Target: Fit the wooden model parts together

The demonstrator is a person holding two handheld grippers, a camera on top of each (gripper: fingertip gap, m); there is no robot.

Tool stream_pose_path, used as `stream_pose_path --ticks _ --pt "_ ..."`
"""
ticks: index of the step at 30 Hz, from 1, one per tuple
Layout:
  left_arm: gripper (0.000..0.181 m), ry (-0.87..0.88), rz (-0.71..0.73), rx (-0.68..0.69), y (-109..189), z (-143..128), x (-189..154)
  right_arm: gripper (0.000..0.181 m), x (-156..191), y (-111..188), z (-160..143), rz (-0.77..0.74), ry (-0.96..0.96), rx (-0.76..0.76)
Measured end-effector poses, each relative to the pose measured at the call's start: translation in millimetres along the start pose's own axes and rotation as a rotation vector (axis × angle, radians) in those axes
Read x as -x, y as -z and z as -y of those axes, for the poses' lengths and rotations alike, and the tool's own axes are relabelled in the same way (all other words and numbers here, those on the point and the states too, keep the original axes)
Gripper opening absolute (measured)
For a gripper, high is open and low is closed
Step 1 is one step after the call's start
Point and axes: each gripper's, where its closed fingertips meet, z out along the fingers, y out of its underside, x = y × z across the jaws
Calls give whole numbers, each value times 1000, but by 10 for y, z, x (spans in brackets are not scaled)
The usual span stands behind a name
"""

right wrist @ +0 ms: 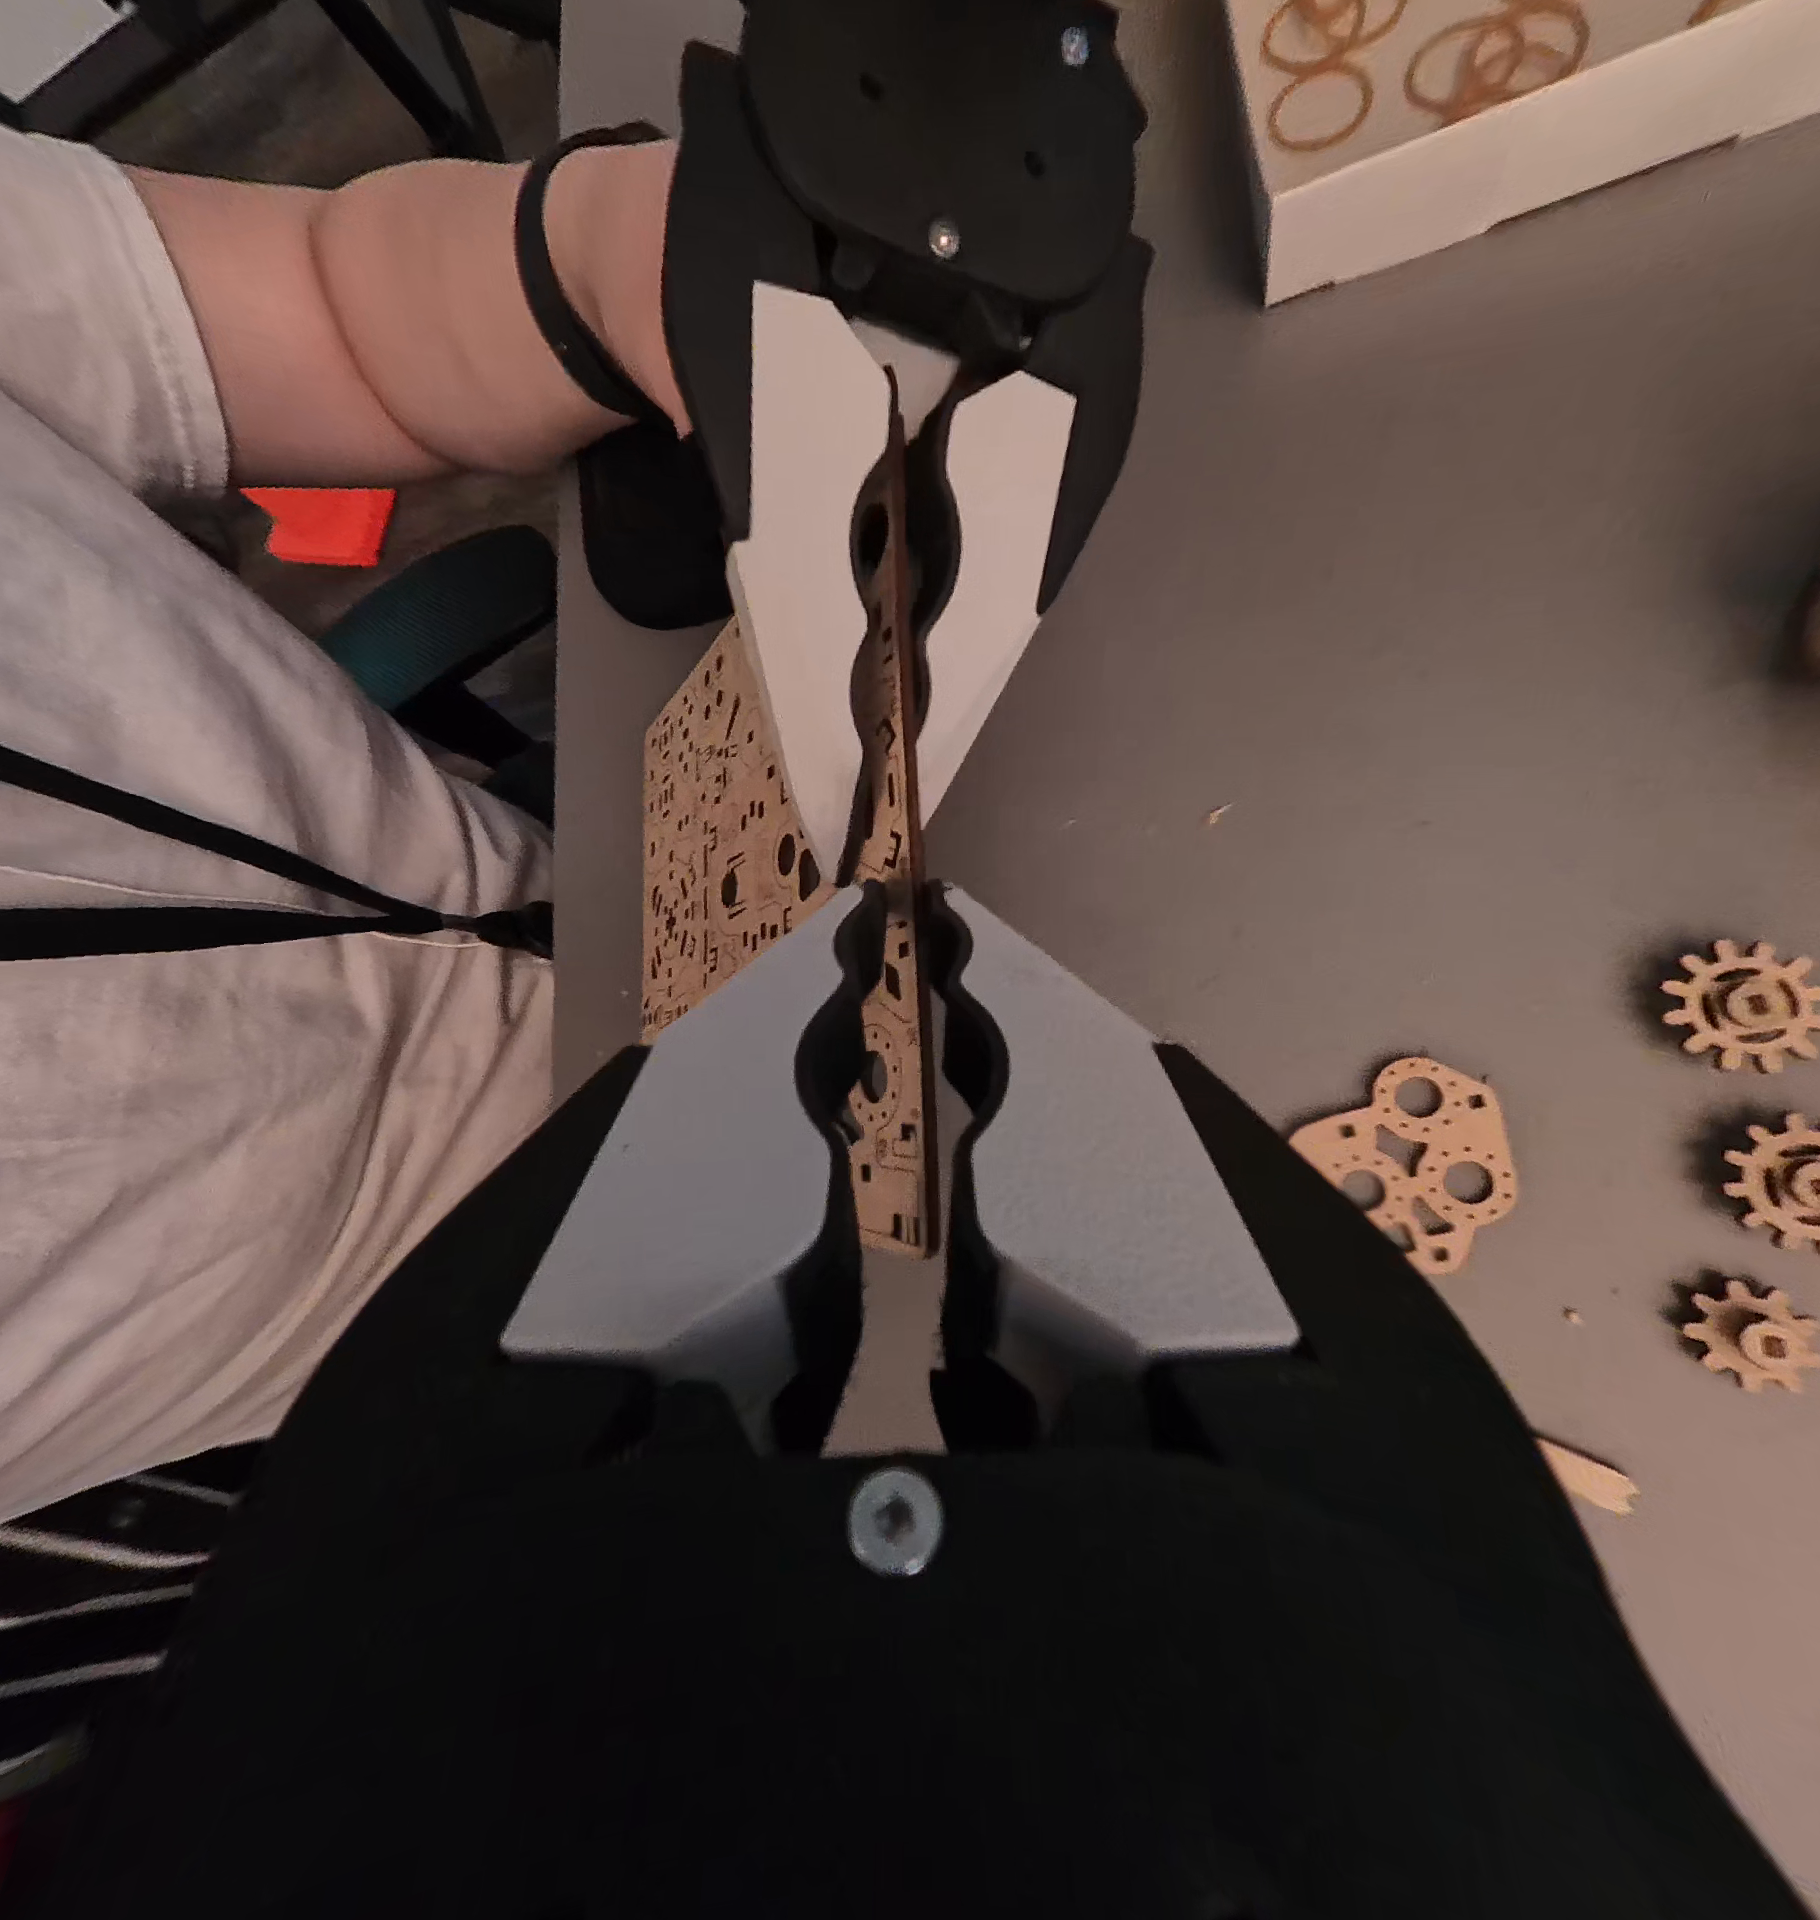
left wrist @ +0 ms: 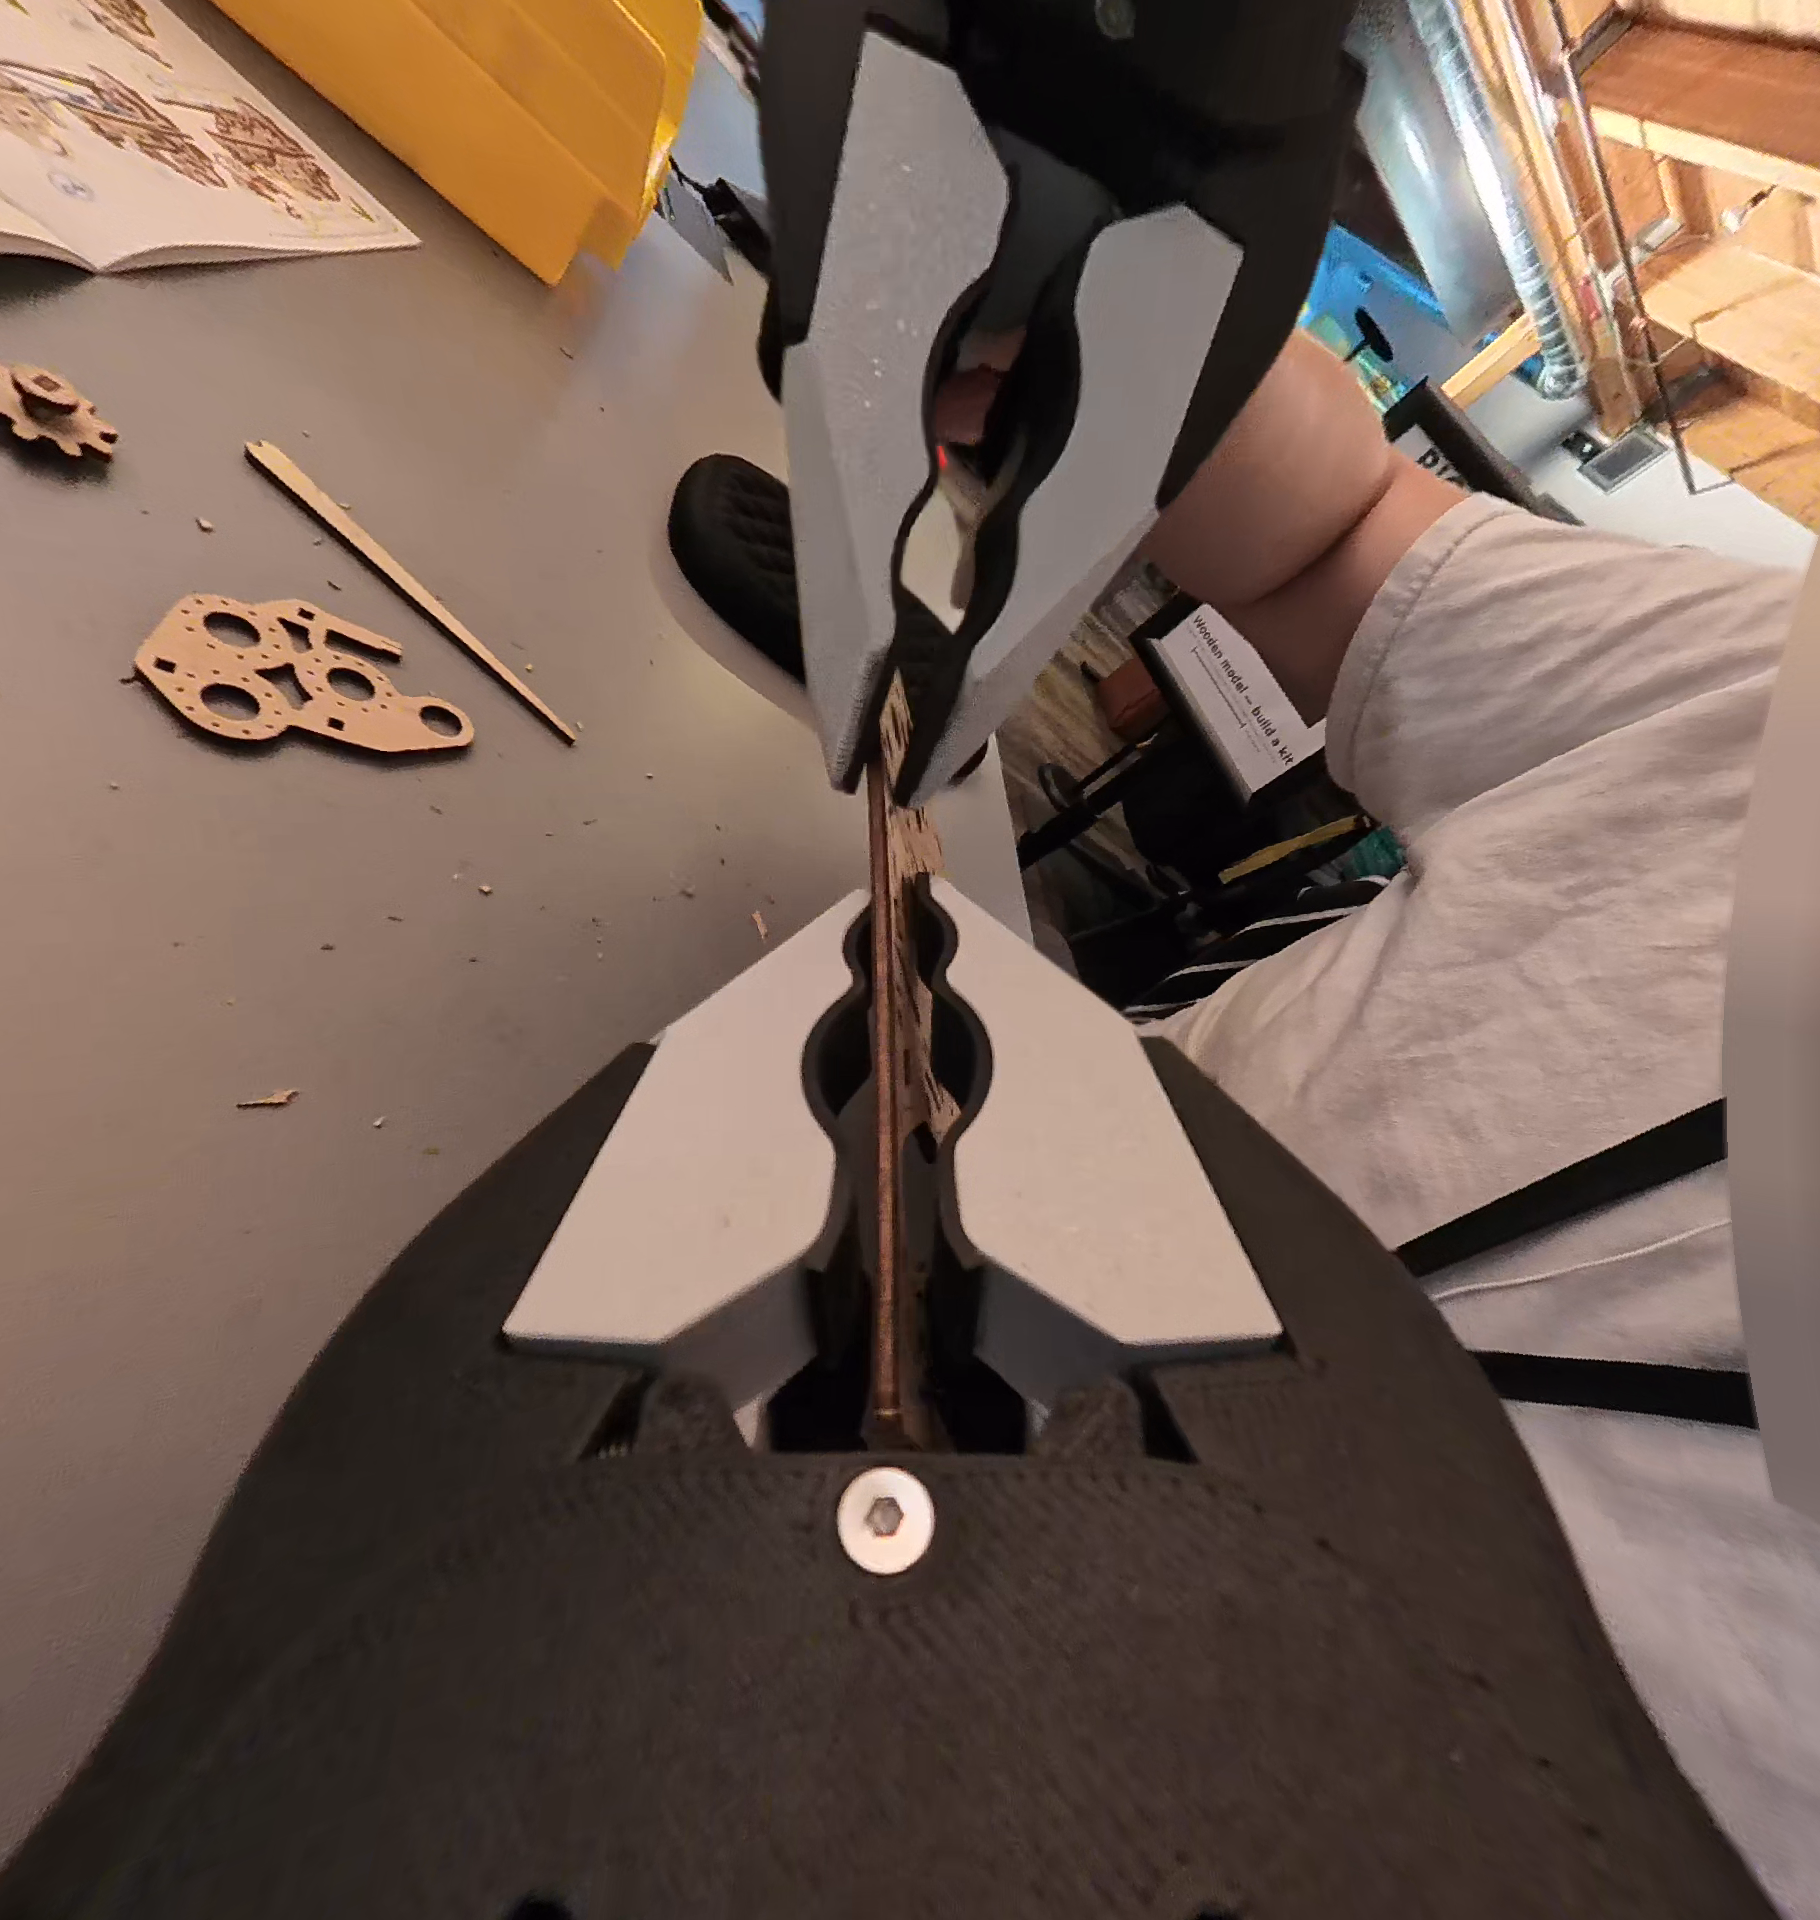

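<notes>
A thin laser-cut wooden sheet (left wrist: pixel 890 842) of model parts is held edge-on above the grey table (left wrist: pixel 314 987), between both grippers. My left gripper (left wrist: pixel 893 904) is shut on one end of it. My right gripper (left wrist: pixel 885 784) faces it from above and is shut on the other end, the fingertips almost meeting. In the right wrist view the sheet (right wrist: pixel 719 831) shows its cut pattern beside the left gripper (right wrist: pixel 880 847), and it runs between the fingers of my right gripper (right wrist: pixel 903 891).
On the table lie a perforated wooden plate (left wrist: pixel 293 675), a pointed wooden stick (left wrist: pixel 407 592), several gears (right wrist: pixel 1747 1003), an instruction booklet (left wrist: pixel 137 135), a yellow bin (left wrist: pixel 490 104) and a white box of rubber bands (right wrist: pixel 1457 104). A person in a white shirt (right wrist: pixel 158 935) sits at the edge.
</notes>
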Motion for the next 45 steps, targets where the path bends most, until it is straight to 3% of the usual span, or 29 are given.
stream_pose_path --ticks 4,8,15,21,26,30,31,33,36,38,40,45 --pt "2 11 -4 7 1 -26 -37 5 37 -14 -1 19 30 20" --pt "1 29 25 -7 17 -26 -22 6 -4 -36 -4 -65 105 82" --pt "2 36 70 -48 79 23 43 7 -85 -34 77 -159 131 6" --pt "1 54 -10 -54 65 35 -16 5 -3 9 83 -46 39 -62" --pt "1 87 -36 -74 126 77 -78 5 67 46 178 -81 172 -88" --pt "1 187 -144 -85 123 51 -95 5 86 24 157 -63 173 -95" --pt "3 190 -176 -76 130 48 -120 5 99 25 157 -48 163 -102" --pt "29 174 -227 -103 249 155 -211 5 82 35 138 -65 168 -90" --pt "35 42 -96 -219 542 434 -163 5 114 33 138 -67 171 -92" --pt "42 -71 14 -183 583 493 -141 5 131 25 145 -73 190 -86" --pt "48 -109 11 -85 473 462 -224 5 139 23 155 -76 198 -79" --pt "37 -132 18 168 166 260 -157 5 141 30 160 -91 207 -74"
